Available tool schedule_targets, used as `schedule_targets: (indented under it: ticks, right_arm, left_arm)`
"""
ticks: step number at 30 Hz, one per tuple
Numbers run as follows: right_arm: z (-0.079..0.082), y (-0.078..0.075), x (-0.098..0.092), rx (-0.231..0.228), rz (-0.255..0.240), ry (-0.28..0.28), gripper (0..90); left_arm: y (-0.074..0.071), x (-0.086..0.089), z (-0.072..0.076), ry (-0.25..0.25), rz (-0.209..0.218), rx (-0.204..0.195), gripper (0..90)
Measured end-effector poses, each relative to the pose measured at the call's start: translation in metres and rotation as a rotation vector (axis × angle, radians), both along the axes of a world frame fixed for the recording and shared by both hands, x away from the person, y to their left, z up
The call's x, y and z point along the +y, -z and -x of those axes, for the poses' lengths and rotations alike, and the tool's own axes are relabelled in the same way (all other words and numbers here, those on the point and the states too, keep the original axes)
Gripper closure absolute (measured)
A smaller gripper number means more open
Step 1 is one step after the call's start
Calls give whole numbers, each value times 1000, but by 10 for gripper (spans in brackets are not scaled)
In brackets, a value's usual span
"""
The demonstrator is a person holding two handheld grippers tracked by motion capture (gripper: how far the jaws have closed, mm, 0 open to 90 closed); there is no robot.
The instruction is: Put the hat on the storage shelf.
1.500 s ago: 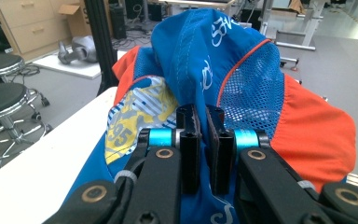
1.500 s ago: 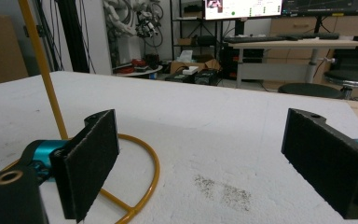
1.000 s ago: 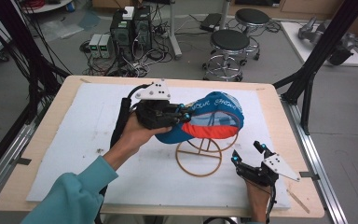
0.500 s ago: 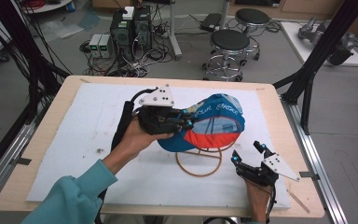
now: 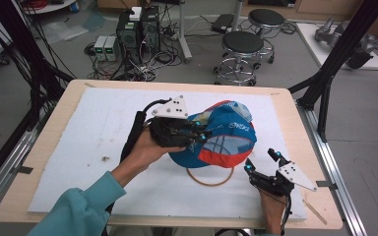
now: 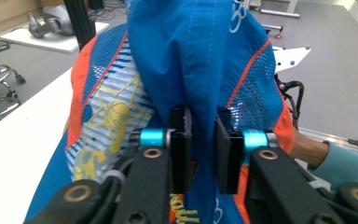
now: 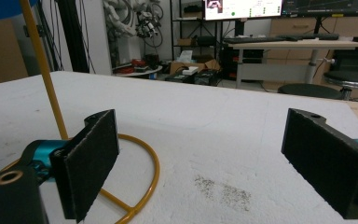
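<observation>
Over the wire stand (image 5: 210, 175), the left gripper (image 5: 197, 136) narrowly pinches the blue cap (image 5: 226, 135), jaws just easing apart; the right gripper (image 5: 262, 162) gapes wide near the table edge (image 5: 320, 216).

No lettering on the cap (image 5: 226, 135) is clear enough to read.

Lighting: even, diffuse indoor light from overhead in all three views, moderately bright, with no hard glare; the white table cover (image 5: 78, 147) reads slightly washed out, and soft shadows fall beneath the cap (image 5: 221, 135) and under the left gripper (image 5: 199, 136). Sharpness: the high view is soft and low in detail, straight lines bowing slightly toward its edges. Focus: in the left gripper view the cloth is fairly crisp and the room behind blurred; in the right gripper view the near black pads (image 7: 91, 161) are soft and the monitor (image 7: 242, 8) overexposed.
</observation>
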State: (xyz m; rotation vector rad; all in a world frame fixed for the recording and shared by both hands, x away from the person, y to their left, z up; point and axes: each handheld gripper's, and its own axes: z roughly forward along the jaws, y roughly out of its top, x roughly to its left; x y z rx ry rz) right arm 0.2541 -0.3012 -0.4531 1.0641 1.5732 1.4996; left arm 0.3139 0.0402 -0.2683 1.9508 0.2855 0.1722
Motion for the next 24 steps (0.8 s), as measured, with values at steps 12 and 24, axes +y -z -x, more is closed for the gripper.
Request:
schedule_targets:
  ticks: [12, 24]
  right_arm:
    - [0, 0, -1, -6, 5, 0, 100]
    - [0, 0, 0, -3, 10, 0, 100]
  left_arm:
    - [10, 19, -6, 17, 24, 27, 698]
    - [23, 36, -2, 13, 39, 31, 609]
